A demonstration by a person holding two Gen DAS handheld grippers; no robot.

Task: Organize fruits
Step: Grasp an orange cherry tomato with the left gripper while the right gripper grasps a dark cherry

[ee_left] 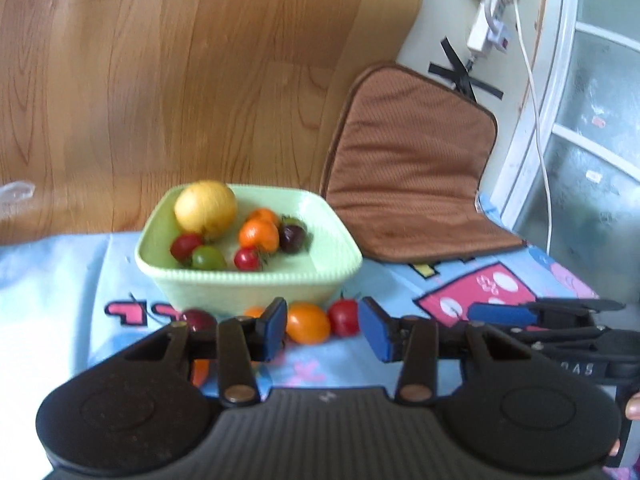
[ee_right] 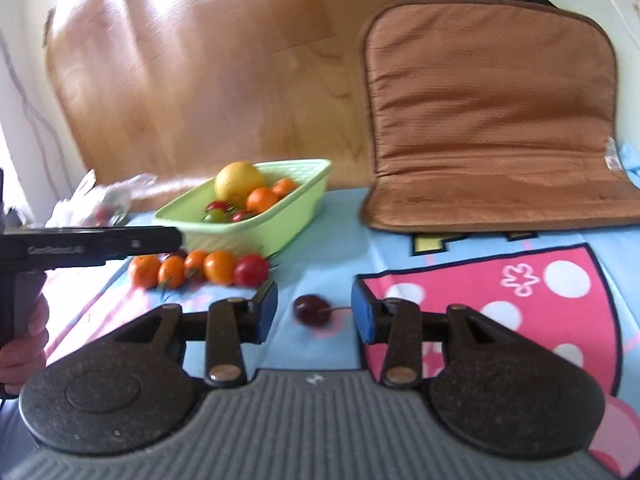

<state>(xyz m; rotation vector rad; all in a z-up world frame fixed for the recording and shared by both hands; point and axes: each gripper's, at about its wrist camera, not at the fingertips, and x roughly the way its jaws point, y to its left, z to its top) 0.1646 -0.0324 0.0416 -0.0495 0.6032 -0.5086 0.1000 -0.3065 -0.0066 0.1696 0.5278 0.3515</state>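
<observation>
While both tools hover low over the blue cartoon-print cloth (ee_right: 320,220), neither has anything in its grip: the left gripper (ee_left: 323,326) has its blue-padded jaws spread wide, with an orange tomato (ee_left: 308,323) and a red tomato (ee_left: 344,317) lying on the cloth just beyond the gap, and the right gripper (ee_right: 314,312) is likewise released, a dark cherry (ee_right: 312,309) with its stem sitting on the cloth between the fingertips, touching neither pad. Behind them stands the pale green basket (ee_left: 248,288), holding a yellow lemon (ee_left: 206,209), two small oranges and several cherry tomatoes (red, green and one nearly black). A loose row of orange and red fruit (ee_right: 200,269) lies on the cloth just in front of the basket. A brown cushion (ee_right: 492,120) leans against the wall to the right, well apart from the basket, with a wooden board (ee_left: 180,80) propped behind the basket.
</observation>
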